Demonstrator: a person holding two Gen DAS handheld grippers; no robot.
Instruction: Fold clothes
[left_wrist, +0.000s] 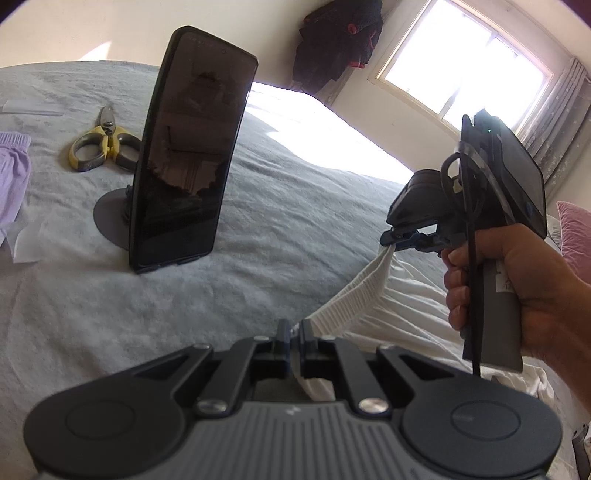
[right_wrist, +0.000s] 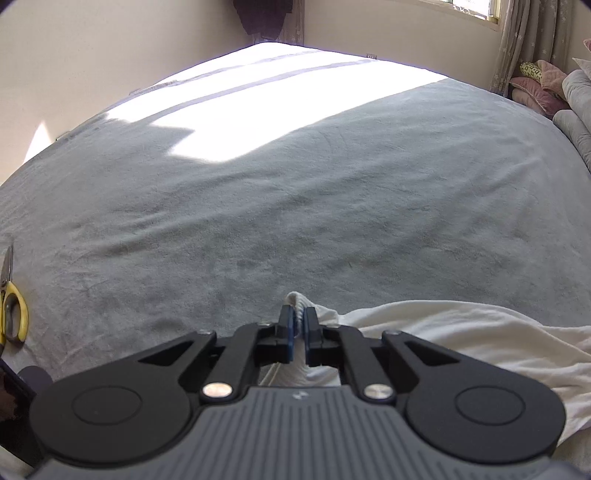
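Pinching the ribbed waistband of a white garment, the left gripper sits at the bottom centre of the left wrist view, fingers pressed together on the cloth. To the right of the frame, the right gripper, held by the right hand, clamps the same waistband, which stretches taut between them. The right wrist view shows its fingers closed on a fold of the cloth, the rest lying at lower right on the grey bedspread. Farther off, left of centre, a phone stands upright on a stand, with yellow-handled scissors beyond it and a lilac garment at the left edge. A window fills the upper right.
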